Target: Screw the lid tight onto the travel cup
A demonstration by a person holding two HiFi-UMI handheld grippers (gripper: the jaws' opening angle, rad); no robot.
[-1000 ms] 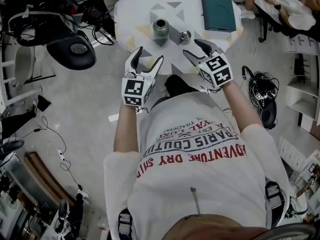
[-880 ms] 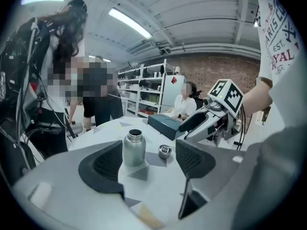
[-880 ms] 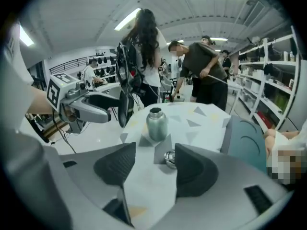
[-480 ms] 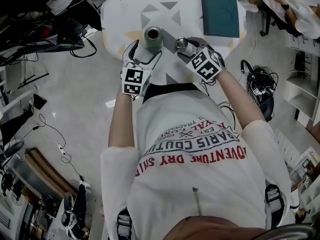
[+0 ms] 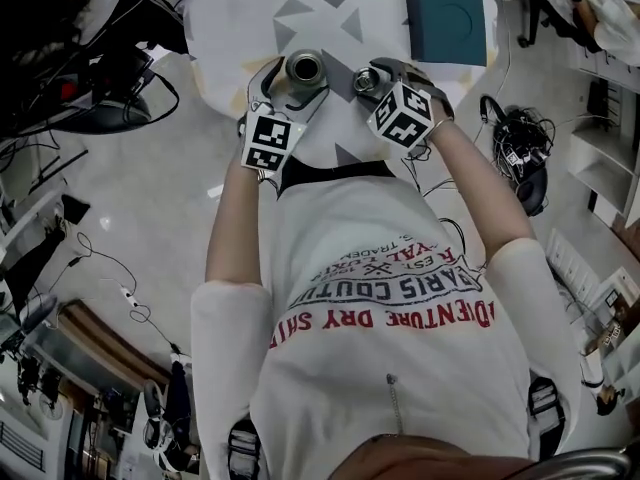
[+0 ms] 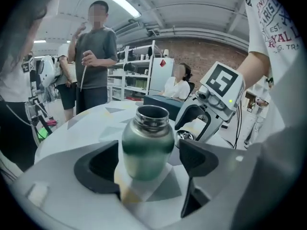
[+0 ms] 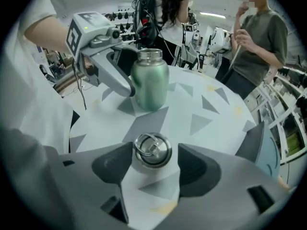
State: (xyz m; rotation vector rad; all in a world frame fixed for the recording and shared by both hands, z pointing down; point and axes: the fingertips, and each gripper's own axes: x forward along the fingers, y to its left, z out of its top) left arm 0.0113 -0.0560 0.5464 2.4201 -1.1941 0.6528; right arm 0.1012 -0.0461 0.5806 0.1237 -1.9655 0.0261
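One green metal cup (image 6: pixel 146 147), round-shouldered and open-mouthed, and one steel lid (image 7: pixel 152 150) with a ring handle stand apart near the edge of a white table (image 7: pixel 206 114) printed with grey triangles. The left gripper (image 5: pixel 293 86) has its jaws spread around the cup without touching it. The jaws of the right gripper (image 7: pixel 154 153) are opening around the lid.

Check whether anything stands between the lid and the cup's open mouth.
Nothing visible does. The lid lies on the table between the right hand-held gripper's opening jaws; the cup stands upright beyond it, mouth uncovered, with only bare table between them.
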